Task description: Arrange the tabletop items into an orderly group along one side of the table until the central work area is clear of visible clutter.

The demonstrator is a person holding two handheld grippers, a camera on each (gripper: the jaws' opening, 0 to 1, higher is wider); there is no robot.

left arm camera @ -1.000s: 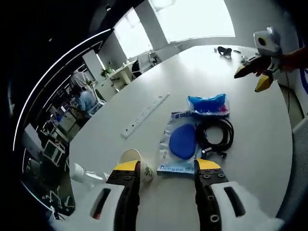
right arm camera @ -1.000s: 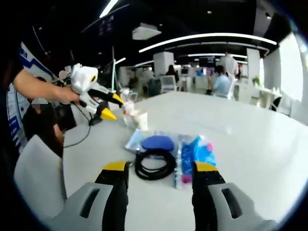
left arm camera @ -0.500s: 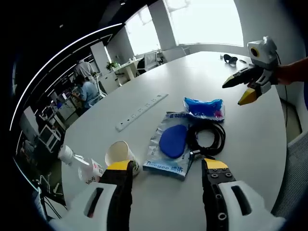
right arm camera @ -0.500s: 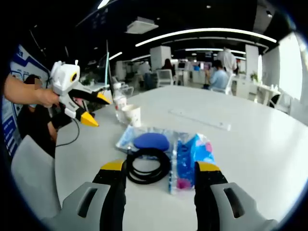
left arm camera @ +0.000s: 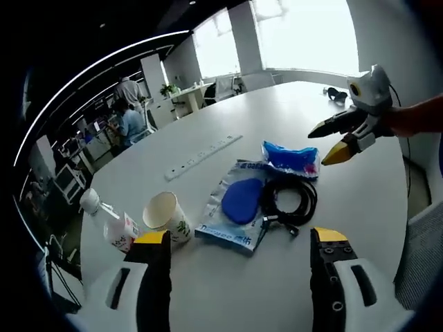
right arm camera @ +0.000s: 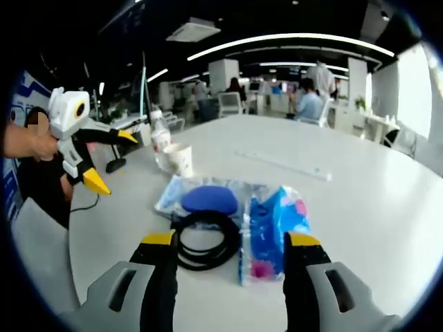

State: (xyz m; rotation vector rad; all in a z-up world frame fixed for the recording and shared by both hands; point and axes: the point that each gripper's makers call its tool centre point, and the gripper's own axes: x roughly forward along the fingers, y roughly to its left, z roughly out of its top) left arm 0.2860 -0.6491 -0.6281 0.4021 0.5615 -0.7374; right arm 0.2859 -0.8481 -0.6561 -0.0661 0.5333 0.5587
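Office lighting falls on a white table (right arm camera: 374,207) holding clustered clutter.

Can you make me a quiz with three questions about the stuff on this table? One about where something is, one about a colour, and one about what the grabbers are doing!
1. Where does the black cable lie?
A. Beside the blue pouch
B. Inside the paper cup
C. On a chair

2. What colour are the gripper tips?
A. Red
B. Yellow
C. Green

3. How are the left gripper and right gripper?
A. Shut on the cup
B. Shut on the cable
C. Open, holding nothing

Answers: 1 A, the coil sits next to the pouch on the table; 2 B, the jaw ends are yellow; 3 C, both have wide gaps between the jaws.
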